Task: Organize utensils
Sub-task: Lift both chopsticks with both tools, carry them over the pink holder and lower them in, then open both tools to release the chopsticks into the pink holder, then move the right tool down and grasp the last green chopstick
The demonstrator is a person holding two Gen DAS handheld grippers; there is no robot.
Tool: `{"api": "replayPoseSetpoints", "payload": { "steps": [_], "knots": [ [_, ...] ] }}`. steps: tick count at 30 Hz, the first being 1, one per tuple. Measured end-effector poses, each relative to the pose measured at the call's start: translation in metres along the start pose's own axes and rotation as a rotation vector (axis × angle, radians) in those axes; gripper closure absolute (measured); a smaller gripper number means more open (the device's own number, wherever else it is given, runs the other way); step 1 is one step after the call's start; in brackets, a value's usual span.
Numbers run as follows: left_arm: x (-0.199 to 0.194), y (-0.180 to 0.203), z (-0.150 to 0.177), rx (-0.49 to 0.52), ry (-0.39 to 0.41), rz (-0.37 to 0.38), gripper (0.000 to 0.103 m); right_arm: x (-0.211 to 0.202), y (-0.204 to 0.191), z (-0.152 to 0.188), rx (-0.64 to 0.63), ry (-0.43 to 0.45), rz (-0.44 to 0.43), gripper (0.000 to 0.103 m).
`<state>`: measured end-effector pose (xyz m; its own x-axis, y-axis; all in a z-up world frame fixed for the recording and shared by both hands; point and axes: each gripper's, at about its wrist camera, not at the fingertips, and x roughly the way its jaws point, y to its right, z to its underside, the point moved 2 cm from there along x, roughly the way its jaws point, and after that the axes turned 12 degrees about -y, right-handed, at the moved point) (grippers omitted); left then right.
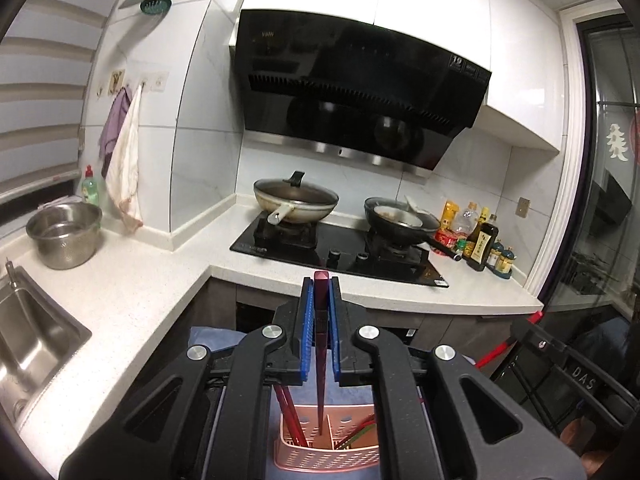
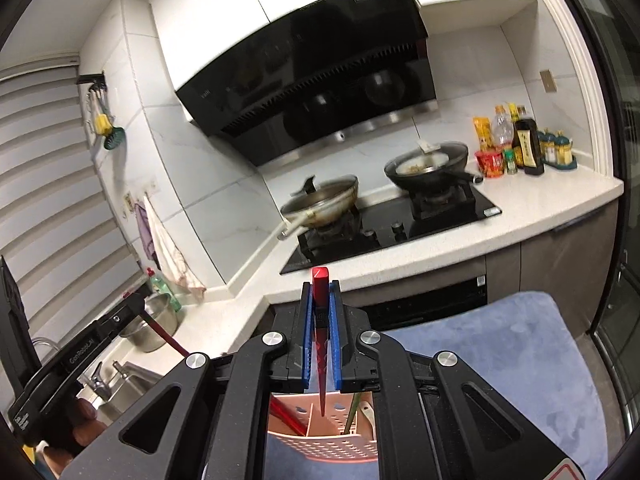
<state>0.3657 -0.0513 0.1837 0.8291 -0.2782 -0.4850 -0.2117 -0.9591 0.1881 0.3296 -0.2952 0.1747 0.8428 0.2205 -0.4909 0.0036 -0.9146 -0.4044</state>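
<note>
Here, one chopstick is clamped upright in each gripper above the pink caddy.

The left gripper point(image 1: 320, 296) is closed on a maroon chopstick point(image 1: 321, 344), the right gripper point(image 2: 320, 300) on a red chopstick point(image 2: 321, 320); a tip could be caught on the perforated caddy point(image 1: 320, 456) divider, while open room is seen toward the countertop point(image 1: 132, 288).

The basket point(image 1: 320, 454) is cut off by the lower edge and flanked by black tool arms that hide its sides. Behind the basket, bottle point(image 1: 482, 242) labels are too small to read. In the right view the pans point(image 2: 432, 164) are blurred.
</note>
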Motion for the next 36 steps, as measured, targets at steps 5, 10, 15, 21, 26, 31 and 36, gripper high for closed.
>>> {"api": "replayPoseSetpoints", "payload": {
  "steps": [5,10,15,21,26,31,36],
  "knots": [
    [0.020,0.000,0.009,0.010,-0.033,-0.011,0.096,0.029,0.008,0.015,0.011,-0.067,0.008,0.096],
    [0.035,-0.002,0.020,0.007,-0.070,-0.015,0.096,0.050,0.012,0.030,0.009,-0.121,0.021,0.096],
    [0.041,-0.003,0.027,0.002,-0.096,-0.018,0.096,0.060,0.012,0.037,0.003,-0.148,0.036,0.096],
    [0.045,-0.007,0.032,-0.018,-0.119,-0.017,0.087,0.062,0.015,0.041,0.011,-0.153,0.055,0.089],
    [0.039,-0.006,0.037,0.002,-0.116,-0.049,0.083,0.057,0.015,0.045,0.012,-0.165,0.057,0.088],
    [0.029,-0.004,0.047,0.036,-0.125,-0.069,0.082,0.047,0.008,0.055,-0.021,-0.169,0.065,0.088],
    [0.016,-0.007,0.067,0.040,-0.157,-0.064,0.081,0.036,0.000,0.070,-0.046,-0.196,0.052,0.088]
  ]
}}
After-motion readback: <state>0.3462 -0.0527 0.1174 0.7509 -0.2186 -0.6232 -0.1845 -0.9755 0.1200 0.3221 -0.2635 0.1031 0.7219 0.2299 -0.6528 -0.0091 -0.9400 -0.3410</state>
